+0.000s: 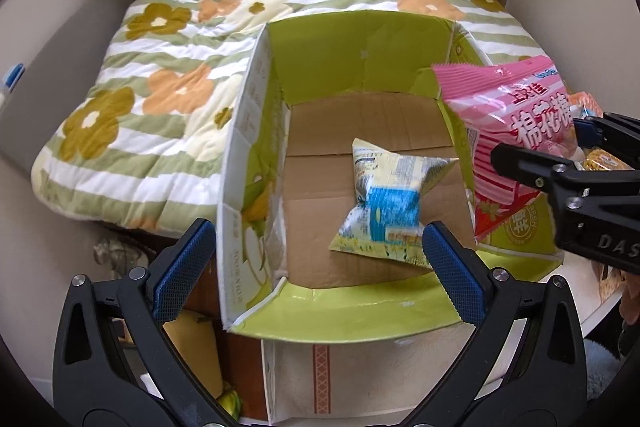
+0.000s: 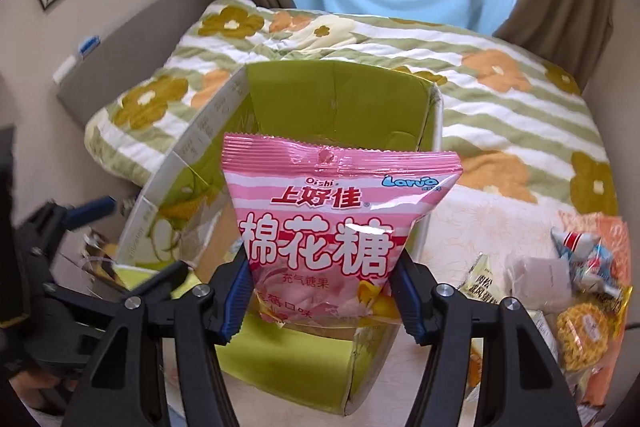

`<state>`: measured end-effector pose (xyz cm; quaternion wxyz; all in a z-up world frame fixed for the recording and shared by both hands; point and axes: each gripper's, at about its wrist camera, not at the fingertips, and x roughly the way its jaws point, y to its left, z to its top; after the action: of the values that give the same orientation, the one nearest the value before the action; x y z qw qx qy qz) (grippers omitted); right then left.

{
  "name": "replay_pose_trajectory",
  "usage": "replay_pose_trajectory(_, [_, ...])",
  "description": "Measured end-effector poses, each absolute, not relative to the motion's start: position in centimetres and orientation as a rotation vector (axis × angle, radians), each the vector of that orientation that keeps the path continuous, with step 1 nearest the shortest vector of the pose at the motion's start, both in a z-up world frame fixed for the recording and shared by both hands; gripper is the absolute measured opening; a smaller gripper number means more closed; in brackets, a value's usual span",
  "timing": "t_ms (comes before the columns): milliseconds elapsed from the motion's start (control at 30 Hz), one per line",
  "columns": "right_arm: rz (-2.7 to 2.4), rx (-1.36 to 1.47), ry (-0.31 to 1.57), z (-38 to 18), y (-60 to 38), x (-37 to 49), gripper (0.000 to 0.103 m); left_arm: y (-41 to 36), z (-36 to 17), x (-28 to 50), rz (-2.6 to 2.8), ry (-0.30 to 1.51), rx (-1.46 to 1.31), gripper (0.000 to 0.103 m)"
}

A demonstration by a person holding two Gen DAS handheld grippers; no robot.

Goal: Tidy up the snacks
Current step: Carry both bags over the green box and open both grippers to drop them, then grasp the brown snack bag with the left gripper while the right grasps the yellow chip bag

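An open cardboard box (image 1: 256, 131) with green inner flaps stands in front of me; it also shows in the right wrist view (image 2: 344, 99). A yellow and blue snack packet (image 1: 392, 199) lies on the box floor. My left gripper (image 1: 316, 263) is open and empty above the box's near edge. My right gripper (image 2: 322, 291) is shut on a pink marshmallow bag (image 2: 332, 223) and holds it upright over the box's right side. The bag also shows in the left wrist view (image 1: 512, 131).
A flowered quilt (image 1: 132, 115) lies behind and left of the box. Several loose snack packets (image 2: 576, 291) lie on the surface to the right of the box. A brown curtain and a pale blue window are at the back.
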<state>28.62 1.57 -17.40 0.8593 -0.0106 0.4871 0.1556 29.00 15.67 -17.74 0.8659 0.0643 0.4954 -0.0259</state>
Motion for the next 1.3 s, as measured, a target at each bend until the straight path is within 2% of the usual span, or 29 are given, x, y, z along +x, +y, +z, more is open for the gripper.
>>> replay_pose_trajectory(333, [0.358,-0.091,0.997,-17.2,3.1,28.3,0.058,17.6,-17.0,27.8,-0.011,1.031,0.087,0.102])
replay_pose_trajectory(433, [0.389,-0.058,0.98,-17.4,3.2,28.1,0.063,18.5,-16.9,27.3,-0.001,1.034,0.069,0.102])
replay_pose_trajectory(467, [0.39,-0.045,0.97,-17.4,3.1,27.9,0.074,18.7,-16.9,27.3,0.002,1.035,0.068,0.102])
replay_pose_trajectory(500, [0.39,-0.034,0.956,-17.4,3.1,27.8,0.091,18.8,-16.9,27.2,0.004,1.036,0.067,0.102])
replay_pose_trajectory(567, [0.392,-0.01,0.921,-17.4,2.9,27.3,0.103,19.0,-17.0,27.1,0.0,1.039,0.061,0.102])
replay_pose_trajectory(1067, [0.324,0.097,0.919,-15.6,2.1,24.5,0.103,19.5,-15.9,25.7,-0.104,1.012,0.023,0.102])
replay_pose_trajectory(1300, [0.244,0.136,0.887,-14.3,-0.2,21.6,0.103,16.3,-14.3,25.0,-0.201,0.959,0.048,0.102])
